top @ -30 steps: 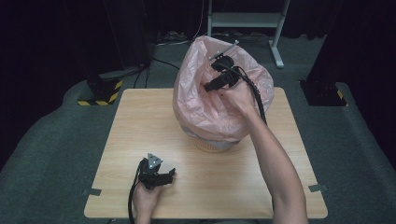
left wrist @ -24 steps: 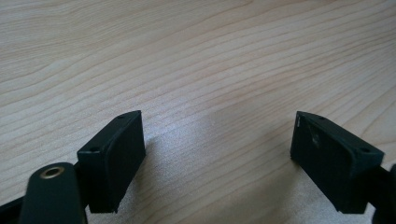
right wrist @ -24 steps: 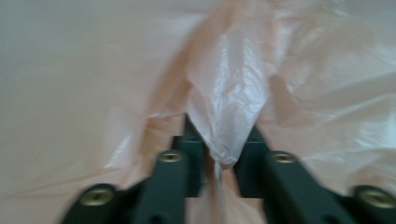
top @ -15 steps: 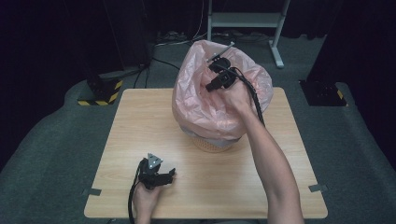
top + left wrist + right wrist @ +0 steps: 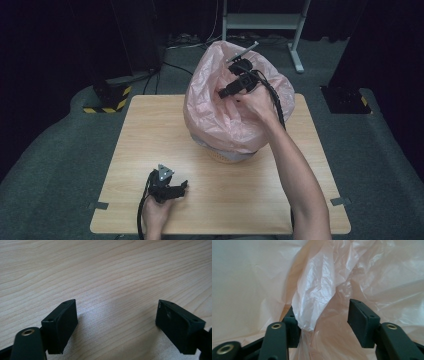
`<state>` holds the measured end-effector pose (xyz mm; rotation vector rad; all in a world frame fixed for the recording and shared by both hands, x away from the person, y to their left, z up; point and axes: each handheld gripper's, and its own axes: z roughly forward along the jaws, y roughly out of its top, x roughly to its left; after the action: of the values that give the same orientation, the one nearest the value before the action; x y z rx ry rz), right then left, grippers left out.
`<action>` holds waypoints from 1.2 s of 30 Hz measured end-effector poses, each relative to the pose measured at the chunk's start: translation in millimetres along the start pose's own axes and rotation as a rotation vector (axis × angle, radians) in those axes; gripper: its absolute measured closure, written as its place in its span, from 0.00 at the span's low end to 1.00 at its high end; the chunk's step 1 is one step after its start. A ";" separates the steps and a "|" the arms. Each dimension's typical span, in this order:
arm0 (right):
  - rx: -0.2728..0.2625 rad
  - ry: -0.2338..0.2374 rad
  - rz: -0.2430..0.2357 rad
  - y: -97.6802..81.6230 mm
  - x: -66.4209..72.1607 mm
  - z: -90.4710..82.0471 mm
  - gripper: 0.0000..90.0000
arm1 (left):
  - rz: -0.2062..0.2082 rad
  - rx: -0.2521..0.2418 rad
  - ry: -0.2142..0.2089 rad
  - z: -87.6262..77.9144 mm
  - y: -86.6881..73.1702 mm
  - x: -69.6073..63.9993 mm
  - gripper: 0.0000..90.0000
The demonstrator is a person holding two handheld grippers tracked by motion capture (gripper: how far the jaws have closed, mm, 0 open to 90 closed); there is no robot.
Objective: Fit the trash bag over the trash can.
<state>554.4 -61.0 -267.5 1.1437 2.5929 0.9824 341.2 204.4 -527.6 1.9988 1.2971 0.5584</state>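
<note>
The pink plastic bag [image 5: 220,117] lines a bin that stands at the far middle of the wooden worktop [image 5: 150,135], its loose film billowing up and over the rim. The right claw [image 5: 226,93] reaches into the bag's mouth from the right; its jaws have just been opening and now stand spread, a crumpled fold of the film [image 5: 314,302] hanging between them and lying against one jaw. The left claw [image 5: 176,191] rests low on the near left of the worktop, jaws spread wide over bare wood.

Bright overhead light, dark surroundings, soft shadows, slight blur.
</note>
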 end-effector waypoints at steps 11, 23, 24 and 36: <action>0.061 0.022 -0.002 0.4 -0.3 16.3 0.38 | -0.001 -0.001 0.000 0.1 0.0 -0.1 0.20; -0.044 0.048 -0.048 -2.2 6.1 3.6 0.75 | -0.001 -0.001 0.000 0.1 0.0 0.0 0.20; -0.034 0.038 -0.055 -2.1 6.3 5.0 0.78 | -0.001 -0.001 0.000 0.1 0.0 0.0 0.20; 0.082 0.000 -0.044 -2.1 0.3 24.3 0.97 | -0.001 0.000 0.000 0.0 0.1 0.0 0.20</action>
<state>561.9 -49.4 -287.6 1.0998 2.6689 0.8757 341.2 204.4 -527.6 1.9988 1.2980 0.5581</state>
